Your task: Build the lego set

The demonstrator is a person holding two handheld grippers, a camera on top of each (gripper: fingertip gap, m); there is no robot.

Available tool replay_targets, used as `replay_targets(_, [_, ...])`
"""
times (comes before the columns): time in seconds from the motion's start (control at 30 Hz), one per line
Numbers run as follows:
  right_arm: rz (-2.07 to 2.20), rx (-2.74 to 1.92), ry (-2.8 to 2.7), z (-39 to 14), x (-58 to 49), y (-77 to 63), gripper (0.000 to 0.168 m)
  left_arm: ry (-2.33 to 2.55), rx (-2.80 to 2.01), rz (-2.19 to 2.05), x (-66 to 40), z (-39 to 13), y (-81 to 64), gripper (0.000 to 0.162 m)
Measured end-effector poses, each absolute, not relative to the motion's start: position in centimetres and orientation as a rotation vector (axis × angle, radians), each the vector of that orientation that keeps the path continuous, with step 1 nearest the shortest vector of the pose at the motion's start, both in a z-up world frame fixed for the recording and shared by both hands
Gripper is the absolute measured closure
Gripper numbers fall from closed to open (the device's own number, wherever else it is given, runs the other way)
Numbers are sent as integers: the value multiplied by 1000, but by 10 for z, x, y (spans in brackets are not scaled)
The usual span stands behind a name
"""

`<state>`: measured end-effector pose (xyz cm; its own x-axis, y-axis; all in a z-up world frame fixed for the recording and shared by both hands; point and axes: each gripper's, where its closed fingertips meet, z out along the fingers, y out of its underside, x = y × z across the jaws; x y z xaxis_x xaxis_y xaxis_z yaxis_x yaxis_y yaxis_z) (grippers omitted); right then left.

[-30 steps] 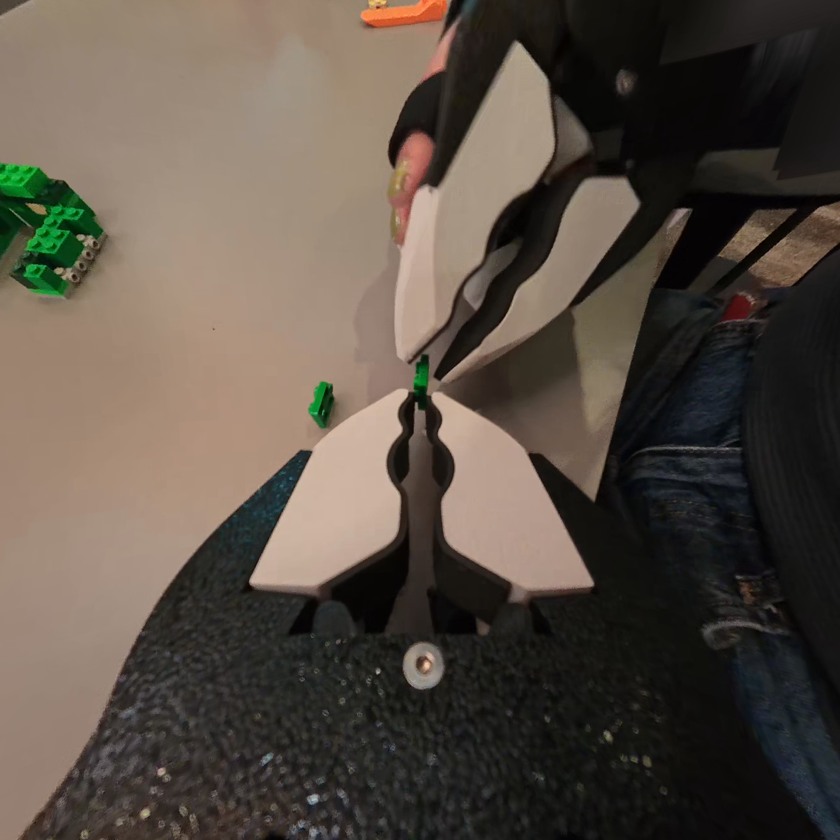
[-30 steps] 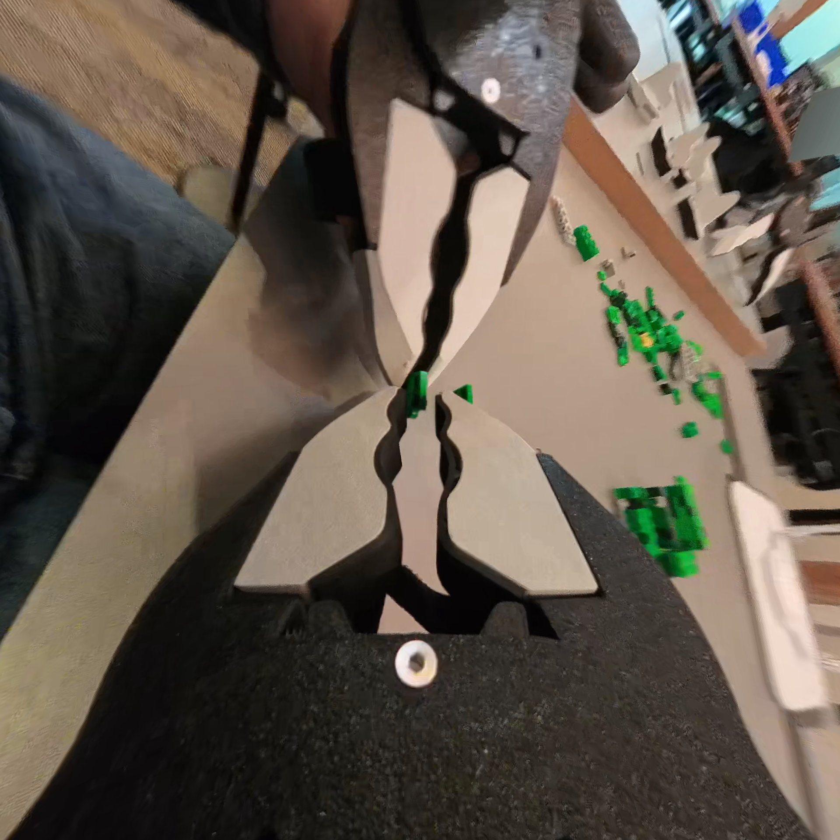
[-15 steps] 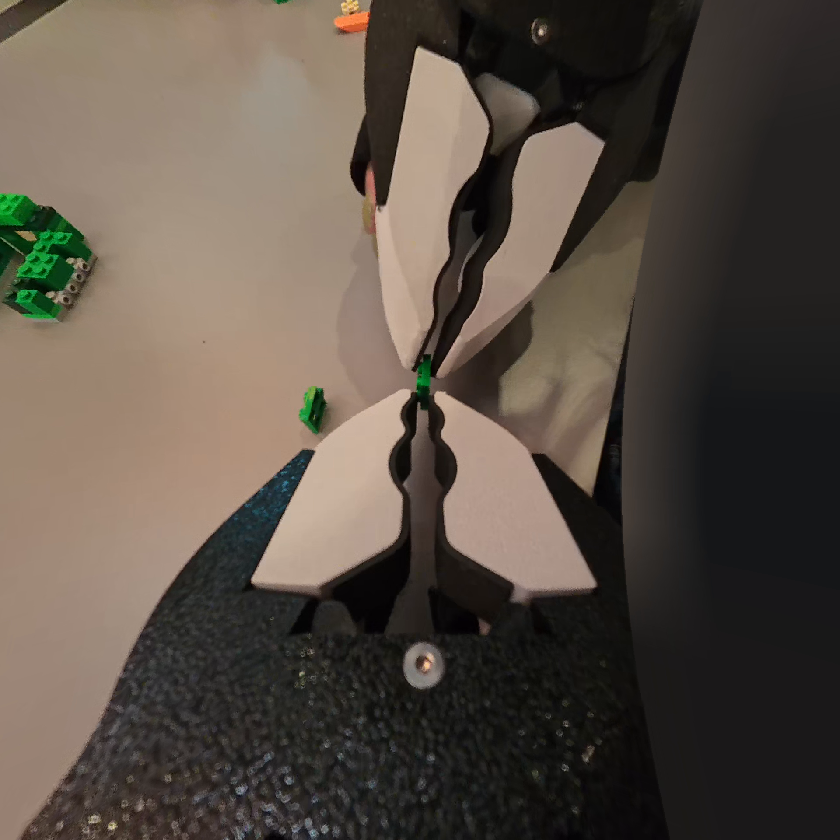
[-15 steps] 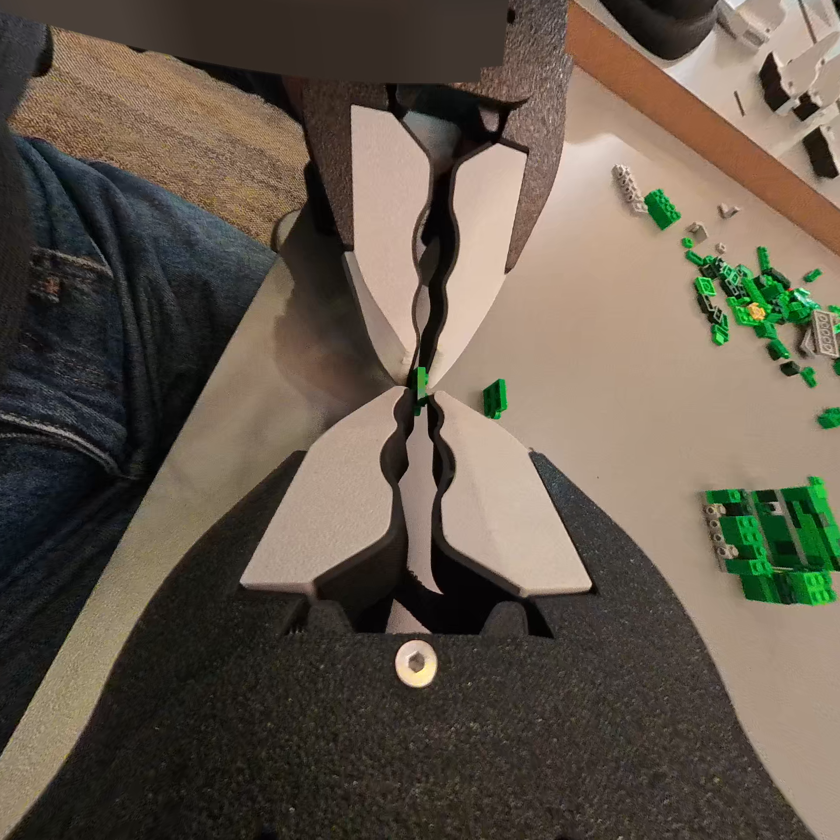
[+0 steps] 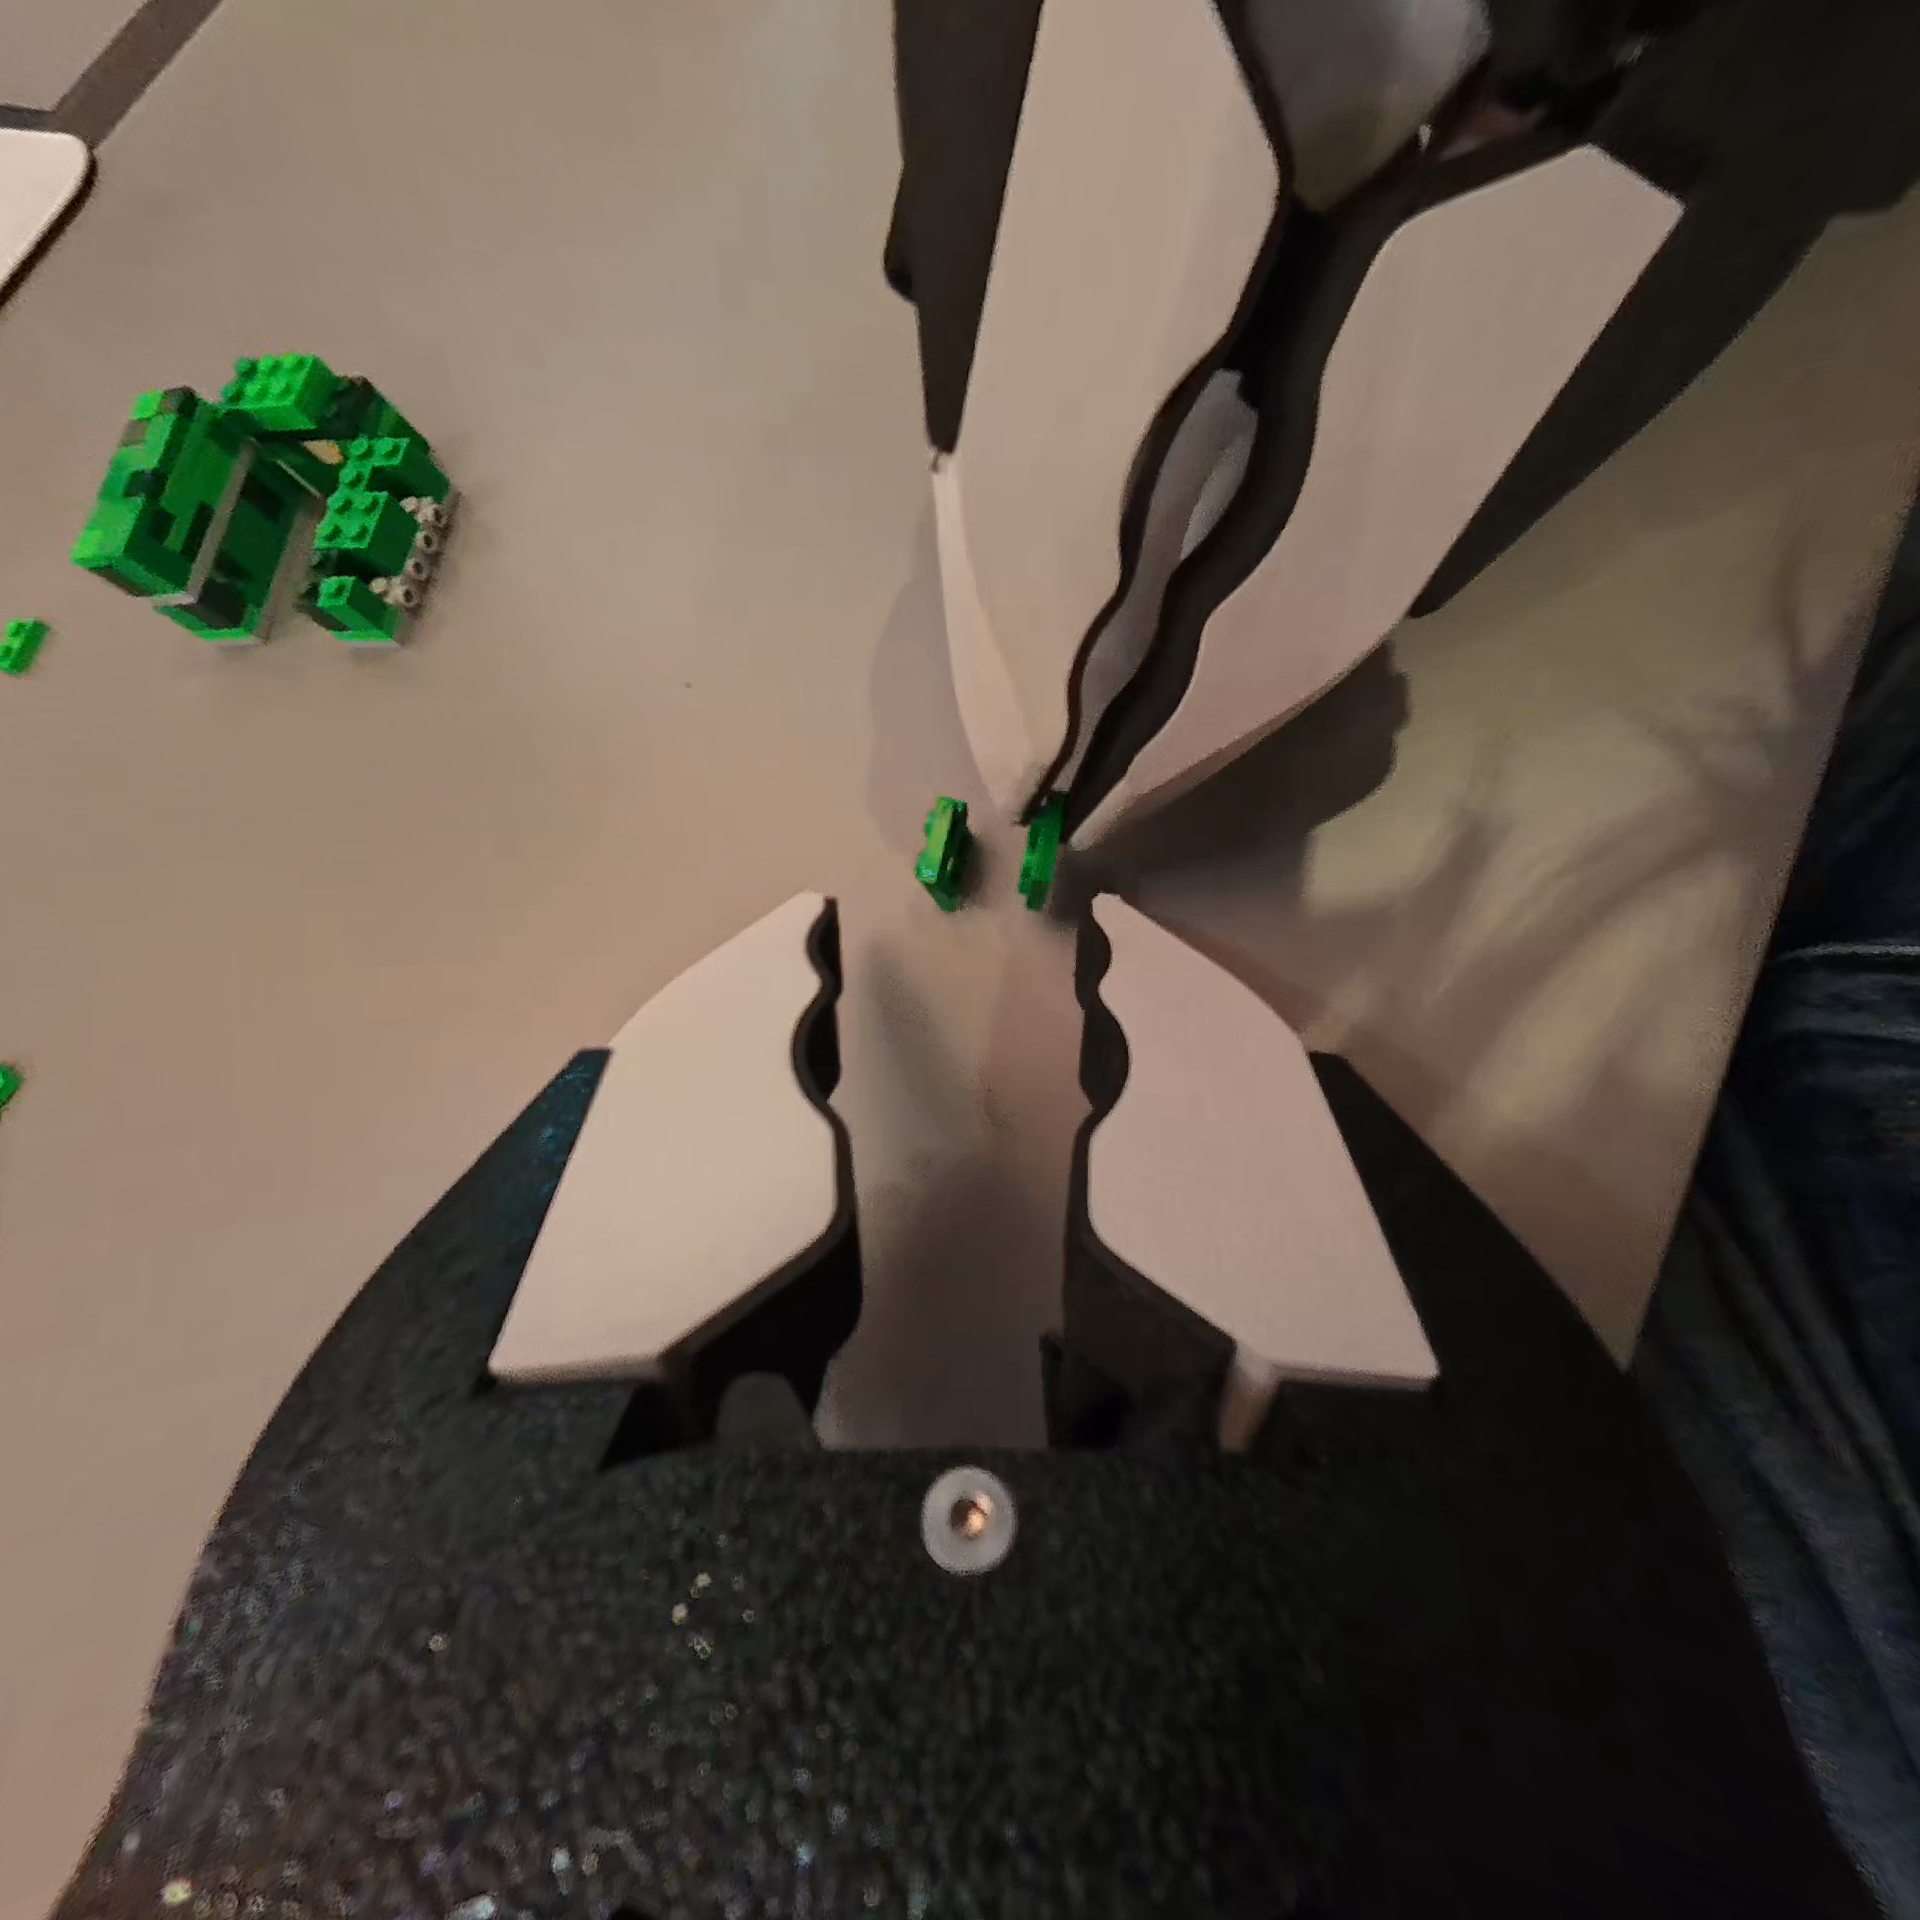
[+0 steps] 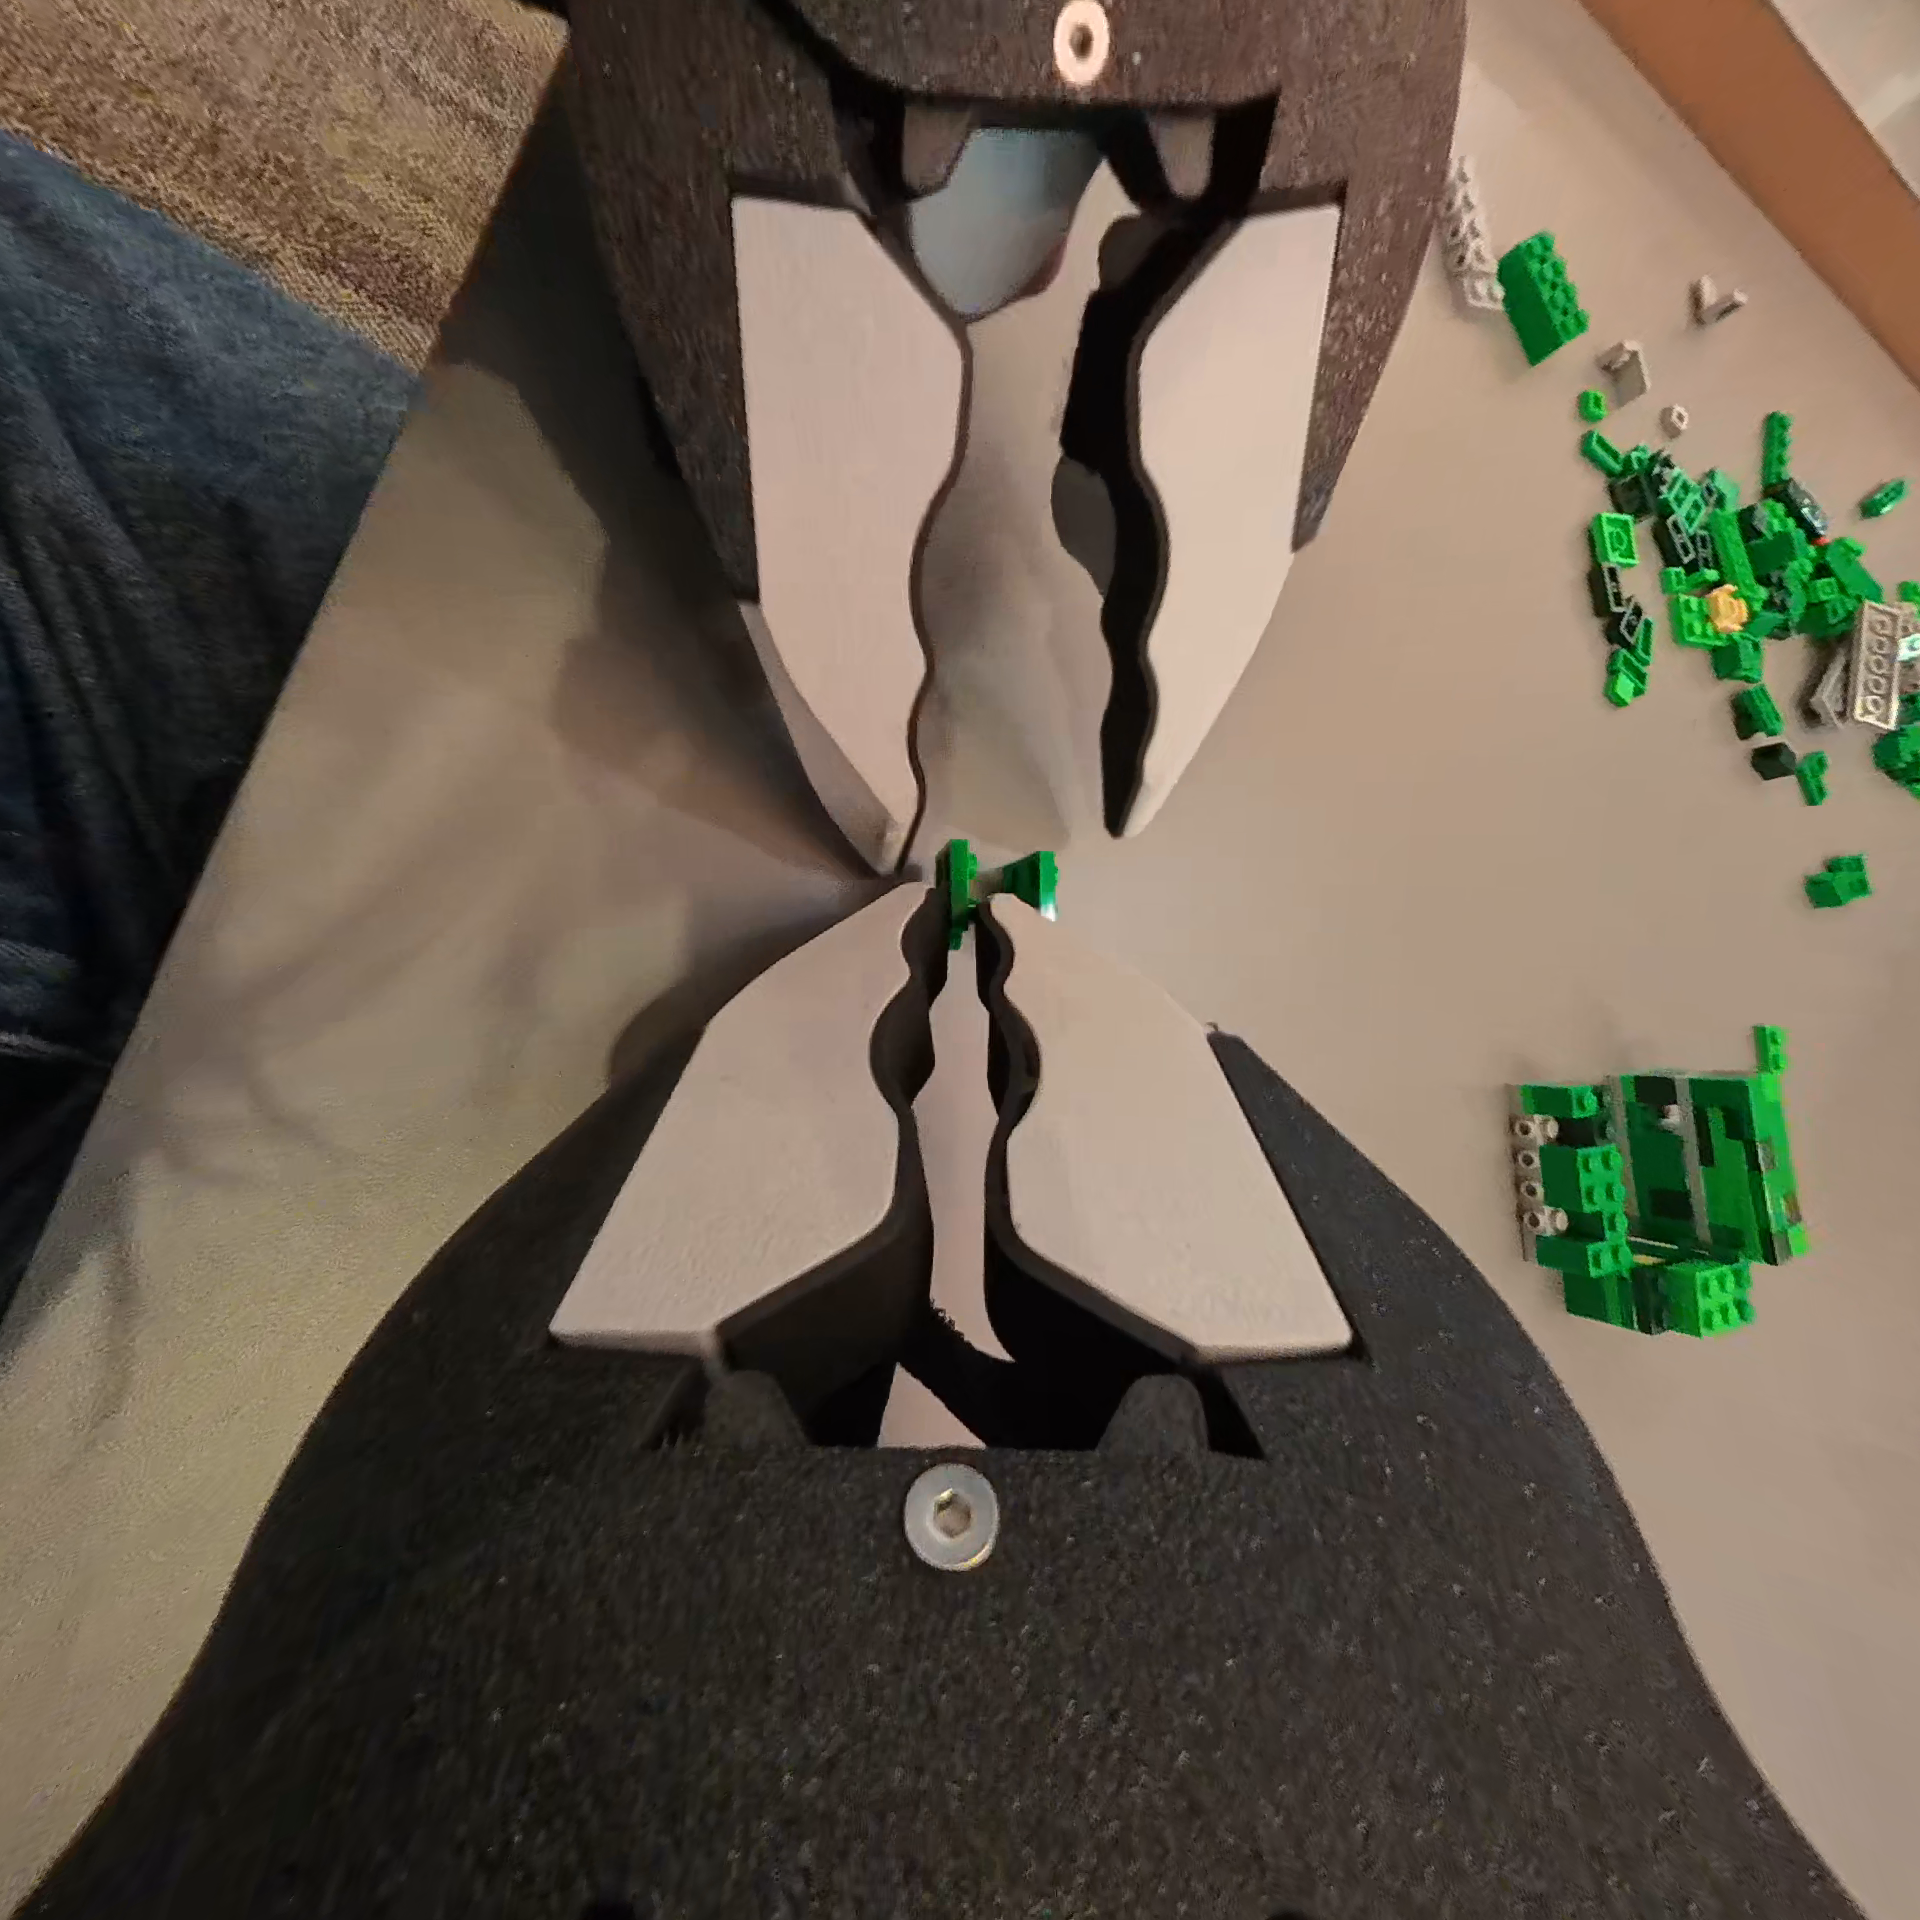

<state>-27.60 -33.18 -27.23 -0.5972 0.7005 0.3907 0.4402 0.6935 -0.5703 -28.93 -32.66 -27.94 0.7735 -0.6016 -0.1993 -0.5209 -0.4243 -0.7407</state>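
My right gripper (image 6: 961, 909) is shut on a small green lego piece (image 6: 956, 883) and holds it just above the beige table; in the left wrist view it (image 5: 1044, 805) comes in from the top with that piece (image 5: 1042, 847) at its tips. My left gripper (image 5: 961, 914) is open and empty, its tips just short of the piece; it also shows in the right wrist view (image 6: 1003, 836). A second small green piece (image 5: 943, 852) lies on the table beside the held one. A partly built green model (image 5: 260, 509) stands to the left.
A pile of loose green and grey pieces (image 6: 1766, 592) lies beyond the model (image 6: 1662, 1174). The table's near edge runs close by, with a person's jeans (image 6: 156, 520) past it. A white tray corner (image 5: 31, 197) is far left. The grippers are tip to tip, or close to it. Both grippers' tips are roughly 20 centimeters from the partly built green model (image 5: 260, 509). My right wrist view (image 6: 1663, 1193) looks at it from another angle.
Both grippers held the small green piece tip to tip. My left gripper has opened and let go; the piece stays in my right gripper.
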Motion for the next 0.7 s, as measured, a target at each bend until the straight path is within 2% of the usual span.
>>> replay_targets(0.13, [533, -897, -2325, -275, -277, -329, 164, 889, -2104, -172, -284, -281, -324, 136])
replay_targets(0.23, [523, -906, -2345, -275, -277, -329, 164, 925, -2100, -190, -282, -282, -322, 143])
replay_targets(0.7, [477, -895, -2373, -277, -278, -327, 163, 951, -2099, -261, -279, -283, -322, 149])
